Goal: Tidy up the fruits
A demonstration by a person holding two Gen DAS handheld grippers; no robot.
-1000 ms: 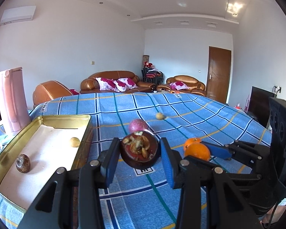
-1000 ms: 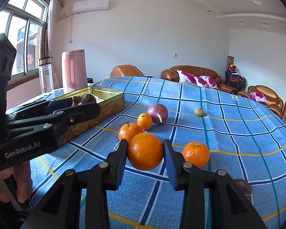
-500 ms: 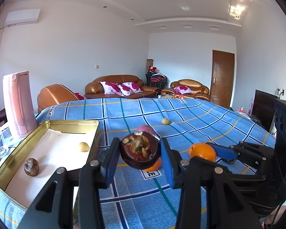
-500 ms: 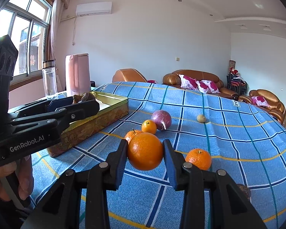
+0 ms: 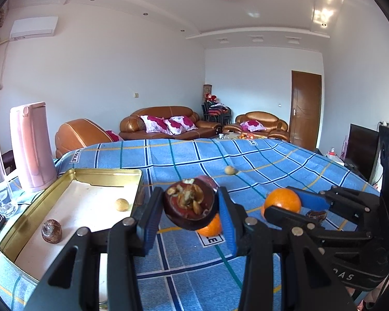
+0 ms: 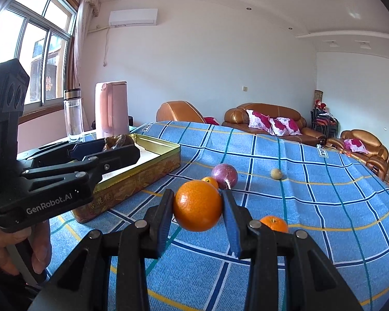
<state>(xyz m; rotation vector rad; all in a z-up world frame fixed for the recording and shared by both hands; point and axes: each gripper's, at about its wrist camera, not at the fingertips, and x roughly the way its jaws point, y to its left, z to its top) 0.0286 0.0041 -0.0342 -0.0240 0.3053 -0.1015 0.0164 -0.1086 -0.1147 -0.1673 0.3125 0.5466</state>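
Fruit is going in slowly: I am clamping a mangosteen (image 5: 190,208) in my left gripper (image 5: 190,216) and an orange (image 6: 197,209) in my right gripper (image 6: 197,216), both lifted beside the gold tin (image 5: 72,178), which is holding two pieces while several are lying on the blue cloth (image 6: 311,207).

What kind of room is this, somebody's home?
Most likely a home living room. Brown leather sofas with flowered cushions line the far wall, an air conditioner hangs near the window, and a checked blue cloth covers the big table.
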